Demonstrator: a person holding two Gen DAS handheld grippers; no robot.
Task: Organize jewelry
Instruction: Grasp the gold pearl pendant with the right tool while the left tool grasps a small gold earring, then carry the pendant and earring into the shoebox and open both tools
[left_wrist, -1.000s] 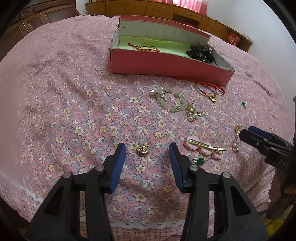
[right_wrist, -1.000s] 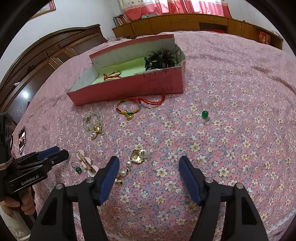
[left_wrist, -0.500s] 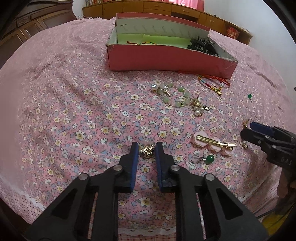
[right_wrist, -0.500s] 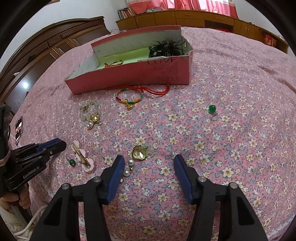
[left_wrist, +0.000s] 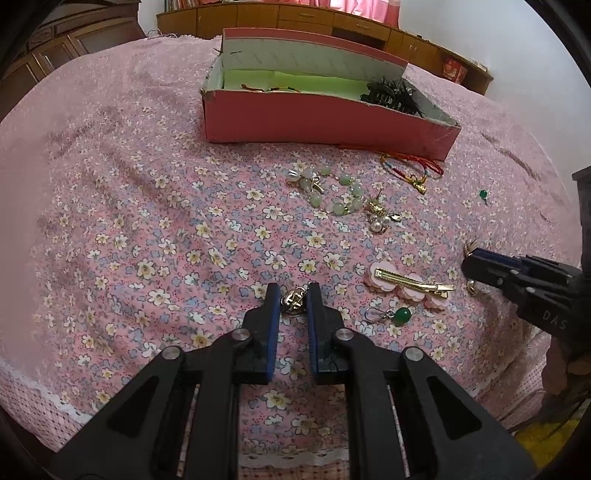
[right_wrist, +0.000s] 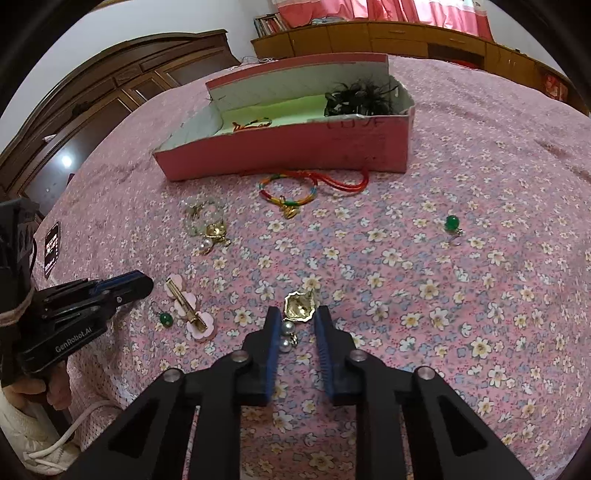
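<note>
My left gripper (left_wrist: 291, 297) is shut on a small gold charm (left_wrist: 293, 300) that rests on the flowered bedspread. My right gripper (right_wrist: 297, 319) has closed around a gold shell earring with pearls (right_wrist: 298, 307); its blue pads stand on either side and look to touch it. The pink box (left_wrist: 325, 122) with a green floor stands at the back and holds a red cord bracelet (left_wrist: 271, 88) and a black hair claw (left_wrist: 391, 94). The box (right_wrist: 295, 147) also shows in the right wrist view.
Loose on the bedspread: a jade bead bracelet (left_wrist: 332, 192), a gold pearl earring (left_wrist: 380, 218), a coloured cord bracelet (left_wrist: 410, 166), a pink flower hair clip (left_wrist: 410, 286), a green drop earring (left_wrist: 399, 315) and a green bead earring (right_wrist: 452, 225). Wooden cabinets (right_wrist: 110, 103) stand beyond the bed.
My left gripper closed from wide open onto the gold charm. My right gripper moved forward over the gold shell earring and narrowed around it.
</note>
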